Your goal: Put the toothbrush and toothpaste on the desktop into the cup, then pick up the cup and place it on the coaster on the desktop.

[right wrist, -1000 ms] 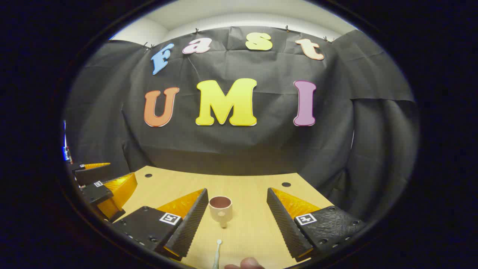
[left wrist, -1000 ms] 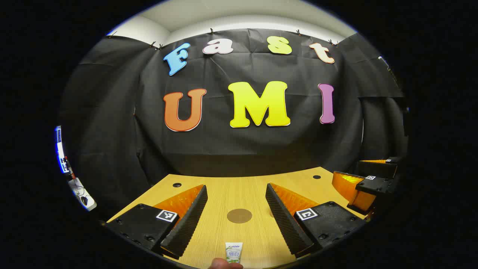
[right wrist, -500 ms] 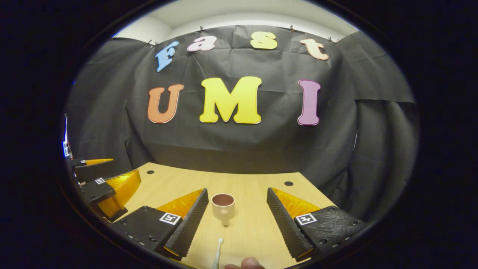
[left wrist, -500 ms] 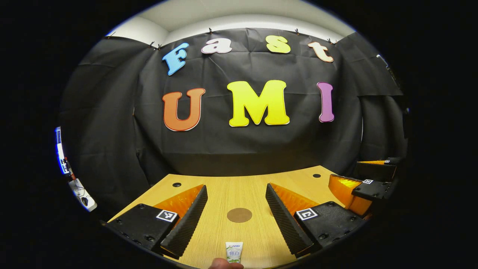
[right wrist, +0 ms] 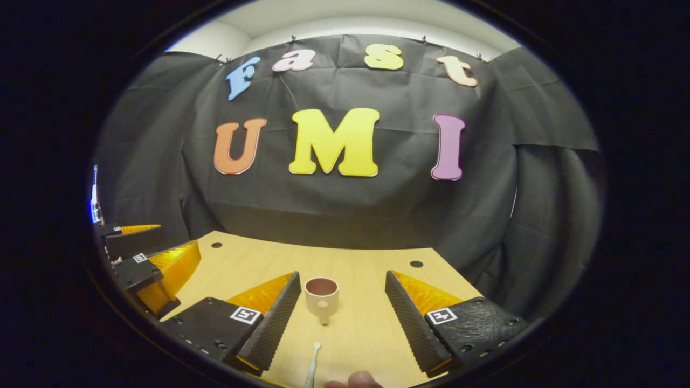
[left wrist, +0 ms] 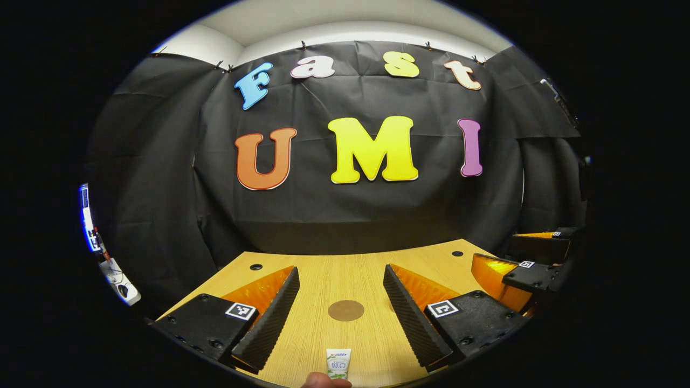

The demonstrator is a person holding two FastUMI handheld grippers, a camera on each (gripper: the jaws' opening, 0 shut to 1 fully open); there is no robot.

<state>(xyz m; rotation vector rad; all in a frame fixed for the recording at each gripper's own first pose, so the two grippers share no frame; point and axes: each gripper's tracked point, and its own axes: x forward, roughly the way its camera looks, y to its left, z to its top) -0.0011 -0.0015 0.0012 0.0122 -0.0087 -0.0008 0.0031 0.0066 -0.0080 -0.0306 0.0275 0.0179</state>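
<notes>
In the left gripper view, the left gripper (left wrist: 341, 293) hangs above the light wooden bench (left wrist: 323, 275) with its two fingers spread wide apart and nothing between them. On the bench ahead, between the fingers, lies the round flat brown coaster (left wrist: 346, 310). Nearer the camera, at the bottom edge, lies the small white toothpaste tube with green print (left wrist: 338, 363), well apart from the coaster, and a fingertip (left wrist: 323, 381) of the person shows just below it.

In the right gripper view, the right gripper (right wrist: 342, 296) also has its fingers wide apart, holding nothing. Between them the cream-coloured ceramic cup with a brown inside (right wrist: 322, 295) stands upright on the bench, its handle turned toward the camera. The pale slender toothbrush (right wrist: 312, 364) lies on the bench in front of the cup, apart from it, its rounded end pointing toward the cup.
</notes>
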